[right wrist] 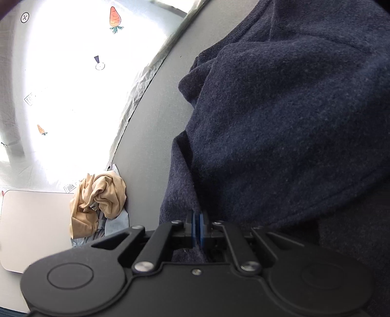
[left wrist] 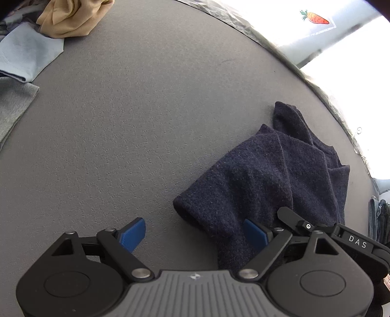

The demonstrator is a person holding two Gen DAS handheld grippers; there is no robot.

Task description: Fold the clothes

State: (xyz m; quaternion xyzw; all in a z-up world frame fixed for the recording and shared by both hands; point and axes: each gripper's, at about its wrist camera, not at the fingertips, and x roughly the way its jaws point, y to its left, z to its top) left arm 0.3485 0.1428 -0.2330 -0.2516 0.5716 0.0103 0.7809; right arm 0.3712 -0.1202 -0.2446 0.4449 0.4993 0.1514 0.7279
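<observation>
A dark navy fleece garment (left wrist: 280, 175) lies crumpled on the grey table (left wrist: 146, 122), right of centre in the left wrist view. My left gripper (left wrist: 195, 234) hangs open over its near-left corner. One blue pad (left wrist: 132, 234) is over bare table and the other sits above the cloth, neither pressing. In the right wrist view the navy garment (right wrist: 280, 122) fills the right side, bunched and lifted. My right gripper (right wrist: 198, 229) is shut, its blue pads pinching the garment's lower edge. A black finger marked DAS (left wrist: 316, 229), the right gripper, shows at the garment's near-right side.
A tan garment (left wrist: 70, 17) sits on light blue cloth (left wrist: 29, 53) and grey cloth (left wrist: 12, 109) at the table's far left. The tan garment (right wrist: 102, 197) lies near the table edge (right wrist: 136, 102). Beyond are a bright white sheet with carrot prints (right wrist: 114, 17) and a pale board (right wrist: 36, 226).
</observation>
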